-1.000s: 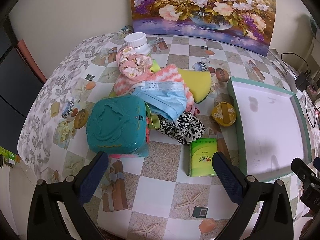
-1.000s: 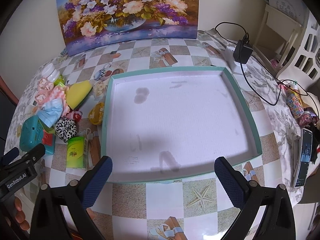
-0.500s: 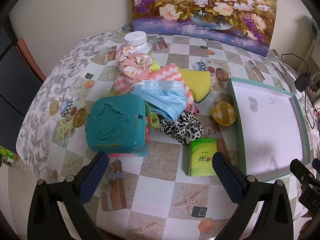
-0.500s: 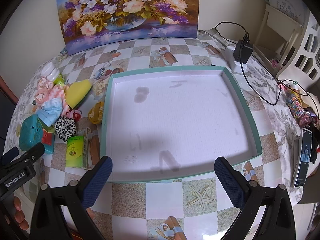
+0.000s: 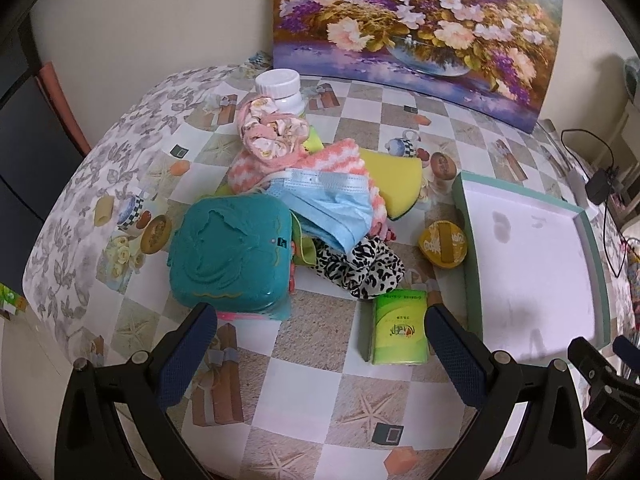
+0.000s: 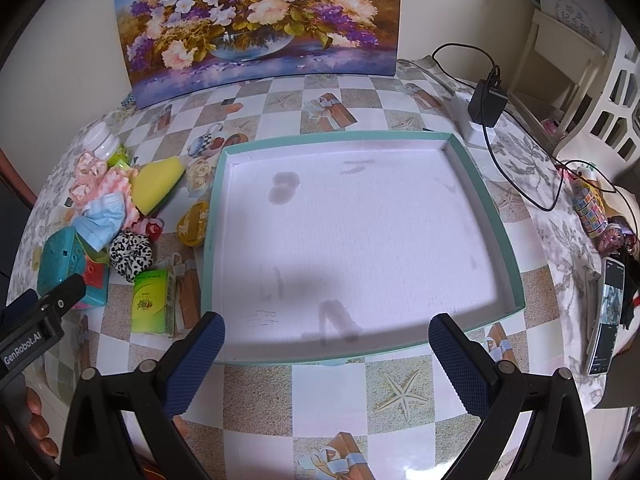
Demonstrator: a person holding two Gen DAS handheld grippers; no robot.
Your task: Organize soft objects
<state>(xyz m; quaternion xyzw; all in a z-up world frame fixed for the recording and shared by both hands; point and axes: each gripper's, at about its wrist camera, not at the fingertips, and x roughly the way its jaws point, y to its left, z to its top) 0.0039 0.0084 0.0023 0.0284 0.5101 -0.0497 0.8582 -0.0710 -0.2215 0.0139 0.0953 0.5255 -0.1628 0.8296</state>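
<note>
Left and right wrist views at the start of sorting. The left gripper (image 5: 320,332) hangs above the near edge of the table (image 5: 312,400) with its jaws spread wide and nothing between them; the right gripper (image 6: 326,344) is likewise spread and empty, poised over the near rim of the teal-edged tray (image 6: 500,216), which holds nothing yet. The soft objects lie heaped left of the tray: a blue face mask (image 5: 332,204) draped over a pink-and-white knitted cloth (image 5: 320,158), a leopard-print scrunchie (image 5: 360,268) at the near side of the heap, a pink floral scrunchie (image 5: 272,132) at the far side, and a yellow sponge (image 5: 396,180) toward the tray. A rigid teal case (image 5: 228,252), a green tissue pack (image 5: 398,328), a round yellow tin (image 5: 444,242) and a white-capped bottle (image 5: 280,88) adjoin the heap.

All the soft pieces are judged light, limp and compressible; none is fragile. The mask, lying uppermost, is best pinched at a gathered fold or its banded edge, though it may drag the cloth beneath. The scrunchies offer a thick ring of fabric to bite across.
</note>
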